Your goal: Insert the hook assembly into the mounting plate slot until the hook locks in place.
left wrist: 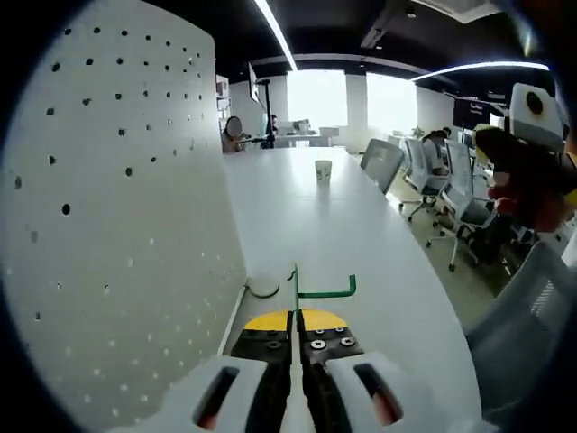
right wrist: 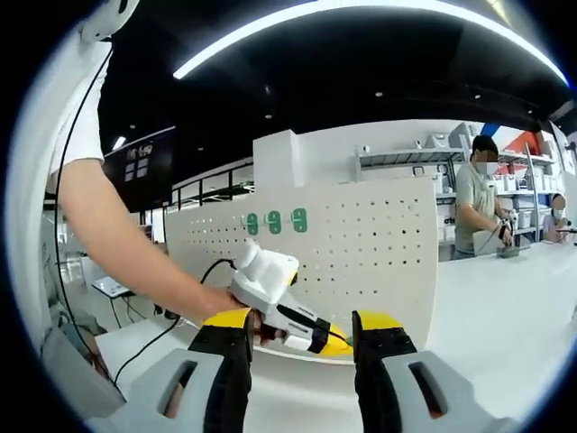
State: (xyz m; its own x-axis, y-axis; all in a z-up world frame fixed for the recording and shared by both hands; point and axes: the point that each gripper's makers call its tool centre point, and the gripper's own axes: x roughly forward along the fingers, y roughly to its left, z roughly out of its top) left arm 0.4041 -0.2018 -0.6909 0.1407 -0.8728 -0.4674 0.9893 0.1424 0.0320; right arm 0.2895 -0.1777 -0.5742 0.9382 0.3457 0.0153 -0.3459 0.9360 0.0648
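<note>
The left tool (left wrist: 294,347) is clenched on the green hook (left wrist: 311,290), a thin bent wire rod whose stem rises between the pads and whose arm juts toward 3 o'clock. It looks light and stiff (probably slick with paint), so the stem near the bend seems the best hold. The white pegboard (left wrist: 108,207), a flat matte perforated sheet, stands at 9 o'clock beside the glossy white tabletop (left wrist: 334,225). In the right gripper view, the right tool (right wrist: 300,347) stands released, grasping nothing.
</note>
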